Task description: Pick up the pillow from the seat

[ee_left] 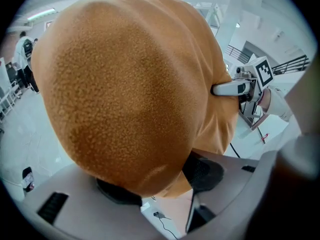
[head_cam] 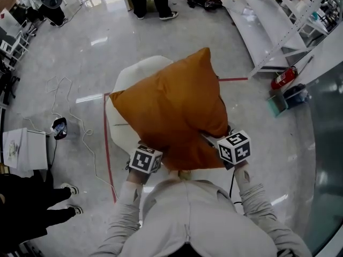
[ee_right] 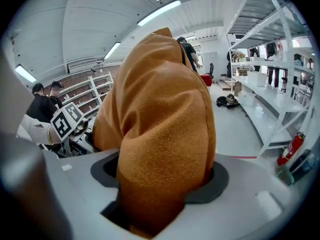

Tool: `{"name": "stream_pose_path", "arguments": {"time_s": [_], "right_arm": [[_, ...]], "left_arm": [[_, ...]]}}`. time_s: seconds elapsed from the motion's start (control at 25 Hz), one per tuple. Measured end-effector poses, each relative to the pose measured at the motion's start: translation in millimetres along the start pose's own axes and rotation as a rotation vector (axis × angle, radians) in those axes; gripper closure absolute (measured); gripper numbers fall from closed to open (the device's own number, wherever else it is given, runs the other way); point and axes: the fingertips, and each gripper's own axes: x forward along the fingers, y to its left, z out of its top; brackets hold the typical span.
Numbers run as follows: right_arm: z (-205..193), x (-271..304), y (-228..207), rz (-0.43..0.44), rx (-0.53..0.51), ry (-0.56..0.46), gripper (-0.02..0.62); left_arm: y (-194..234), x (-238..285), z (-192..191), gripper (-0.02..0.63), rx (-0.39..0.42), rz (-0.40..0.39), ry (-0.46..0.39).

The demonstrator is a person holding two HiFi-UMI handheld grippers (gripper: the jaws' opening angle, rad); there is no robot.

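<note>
Grey workshop floor [head_cam: 80, 52] surrounds a white seat [head_cam: 128, 79]; above it hangs the orange pillow [head_cam: 171, 106], its near edge pinched in the left tool [ee_left: 160, 181] and right tool [ee_right: 160, 184], both clamped partway closed on fabric.

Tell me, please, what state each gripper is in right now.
Left gripper: jaws shut on the pillow.
Right gripper: jaws shut on the pillow.

Orange pillow [ee_left: 130, 94] fills view, lower edge pinched between left gripper [ee_left: 160, 184] jaws; right gripper [ee_left: 217, 89] grips its right side
</note>
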Motion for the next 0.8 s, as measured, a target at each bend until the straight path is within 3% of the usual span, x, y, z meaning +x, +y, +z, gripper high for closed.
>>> {"name": "stream_pose_path", "arguments": {"time_s": [0.8], "right_arm": [[-12,-4,11,0.025,-0.009,0.012,0.29]], "left_arm": [[-8,-6,-19,0.356,-0.024,0.014,0.001]]}}
